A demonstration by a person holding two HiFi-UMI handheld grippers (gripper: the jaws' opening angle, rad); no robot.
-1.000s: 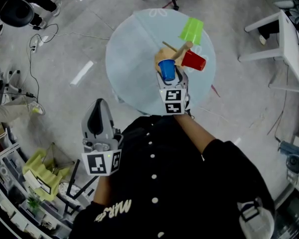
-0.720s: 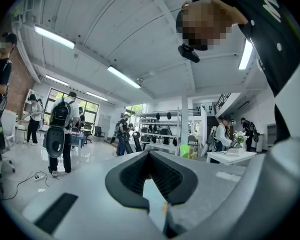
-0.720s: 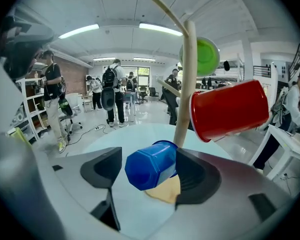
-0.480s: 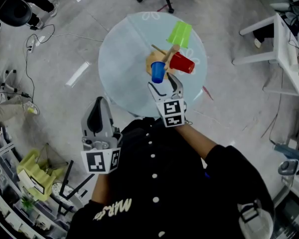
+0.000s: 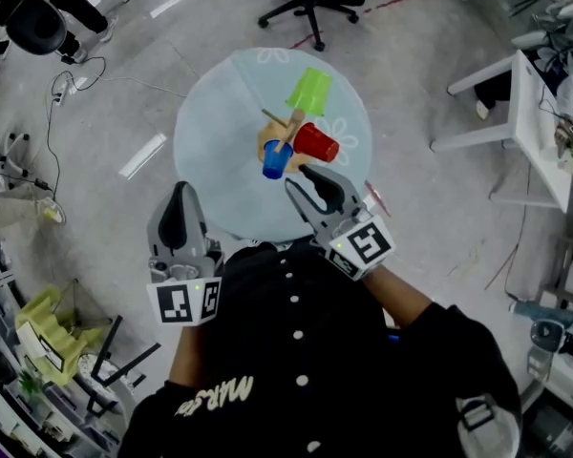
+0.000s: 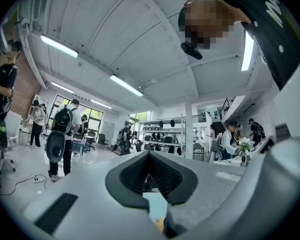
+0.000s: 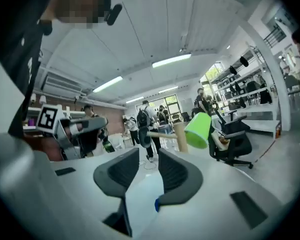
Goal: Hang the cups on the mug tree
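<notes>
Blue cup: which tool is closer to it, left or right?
Right. In the head view the right tool, jaws closing on nothing, sits just below-right of the blue cup. The left tool is farther off, down-left, by the table's edge.

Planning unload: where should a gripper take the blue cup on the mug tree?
Likely best: pinch the blue cup across its side walls, coming from the near side: it juts off the mug tree that way, clear of the red cup.

Wooden mug tree (image 5: 285, 137), glossy plastic cups (image 5: 308, 92), smooth matt tabletop (image 5: 220, 156)
</notes>
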